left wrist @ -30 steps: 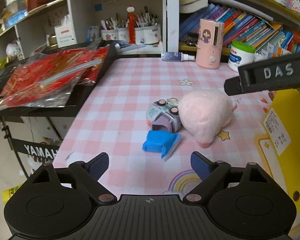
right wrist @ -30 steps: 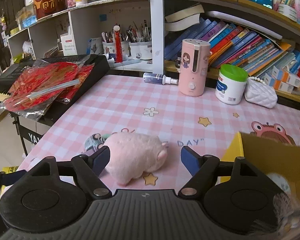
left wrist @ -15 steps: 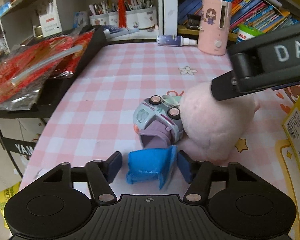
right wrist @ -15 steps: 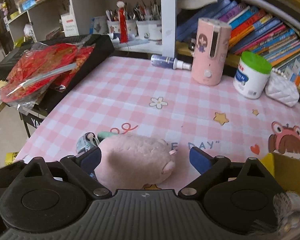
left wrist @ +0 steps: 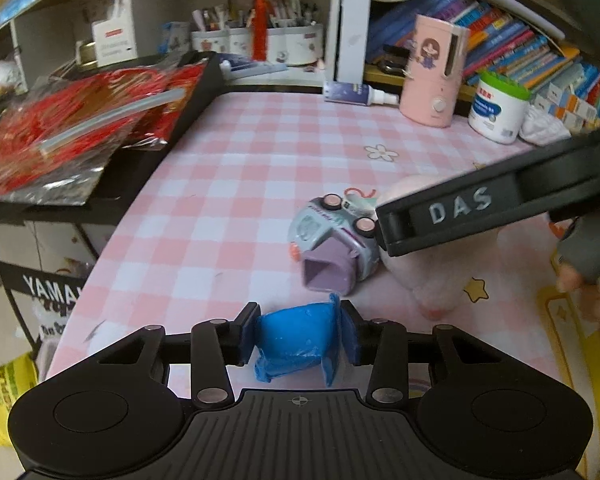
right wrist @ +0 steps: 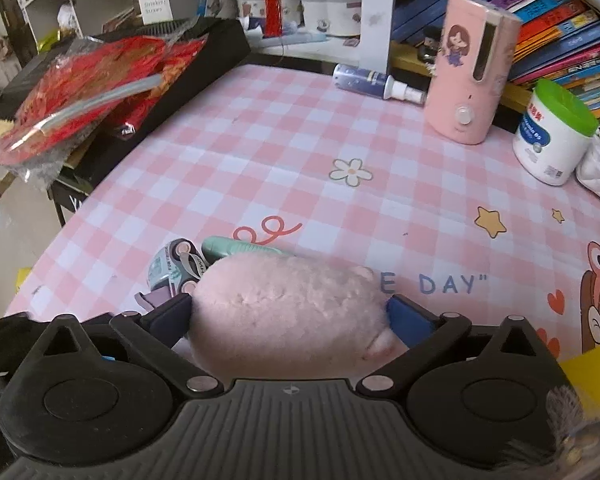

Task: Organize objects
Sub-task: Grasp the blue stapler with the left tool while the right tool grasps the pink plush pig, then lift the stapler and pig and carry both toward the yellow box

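Observation:
A crumpled blue packet (left wrist: 296, 336) lies at the near edge of the pink checked table (left wrist: 228, 208), and my left gripper (left wrist: 296, 330) is shut on it, pads pressing both sides. Just beyond it a grey-and-purple toy car (left wrist: 332, 240) lies on its side against a pink plush animal (right wrist: 288, 312). My right gripper (right wrist: 288, 316) straddles the plush; its jaws are opening, with one pad at each end of the plush. In the left wrist view my right gripper's black finger (left wrist: 460, 212) crosses over the plush and hides much of it. A mint-green pen-like item (right wrist: 236, 248) lies behind the plush.
A yellow box (right wrist: 596, 368) stands at the near right, next to a person's hand (left wrist: 592, 280). At the back are a pink humidifier (right wrist: 468, 68), a green-lidded white jar (right wrist: 552, 132) and a spray bottle (right wrist: 376, 80). A black keyboard with red packets (right wrist: 100, 76) borders the table's left edge.
My left gripper advanced to the blue packet and shut on it. My right gripper came down and forward over the plush, its jaws spreading wider around it.

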The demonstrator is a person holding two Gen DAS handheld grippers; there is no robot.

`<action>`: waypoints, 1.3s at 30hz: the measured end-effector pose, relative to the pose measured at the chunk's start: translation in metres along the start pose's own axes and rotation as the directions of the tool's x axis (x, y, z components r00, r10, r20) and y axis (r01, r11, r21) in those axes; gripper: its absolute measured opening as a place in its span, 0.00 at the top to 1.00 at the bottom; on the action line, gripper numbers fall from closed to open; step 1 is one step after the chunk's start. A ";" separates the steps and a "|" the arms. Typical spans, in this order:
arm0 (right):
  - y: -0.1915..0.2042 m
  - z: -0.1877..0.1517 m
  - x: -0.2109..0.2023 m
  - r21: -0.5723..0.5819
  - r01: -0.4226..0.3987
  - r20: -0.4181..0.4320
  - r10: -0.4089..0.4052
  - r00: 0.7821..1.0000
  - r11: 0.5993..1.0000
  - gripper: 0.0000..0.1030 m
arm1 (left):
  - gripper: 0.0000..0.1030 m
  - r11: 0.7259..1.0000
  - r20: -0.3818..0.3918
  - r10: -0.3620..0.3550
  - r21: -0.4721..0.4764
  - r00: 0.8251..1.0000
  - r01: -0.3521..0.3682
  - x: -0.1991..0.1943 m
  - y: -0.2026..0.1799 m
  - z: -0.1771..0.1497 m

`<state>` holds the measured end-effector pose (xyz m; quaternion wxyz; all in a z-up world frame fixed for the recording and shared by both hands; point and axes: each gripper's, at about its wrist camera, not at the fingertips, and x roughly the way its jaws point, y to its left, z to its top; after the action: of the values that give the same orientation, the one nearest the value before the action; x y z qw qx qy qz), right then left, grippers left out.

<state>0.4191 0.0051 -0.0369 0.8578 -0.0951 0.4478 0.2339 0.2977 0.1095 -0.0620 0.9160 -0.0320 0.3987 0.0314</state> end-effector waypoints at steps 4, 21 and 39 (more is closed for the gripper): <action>0.000 -0.003 0.004 -0.025 -0.013 0.024 0.014 1.000 1.000 0.02 | 0.61 1.000 0.013 -0.006 -0.028 1.000 0.007 -0.010 0.006 -0.001; 0.009 -0.038 -0.089 0.055 -0.019 0.164 0.010 0.986 0.998 0.18 | 0.62 0.997 0.092 -0.049 -0.056 0.994 0.055 -0.079 0.021 -0.021; 0.052 -0.129 -0.161 0.148 0.032 0.182 -0.059 0.982 0.989 0.18 | 0.62 0.992 0.132 -0.091 -0.076 0.987 0.101 -0.157 0.046 -0.074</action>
<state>0.2217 -0.0487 0.0211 0.9055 -0.0208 0.3791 0.1893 0.1332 0.1440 0.0015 0.9382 -0.0868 0.3351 0.0057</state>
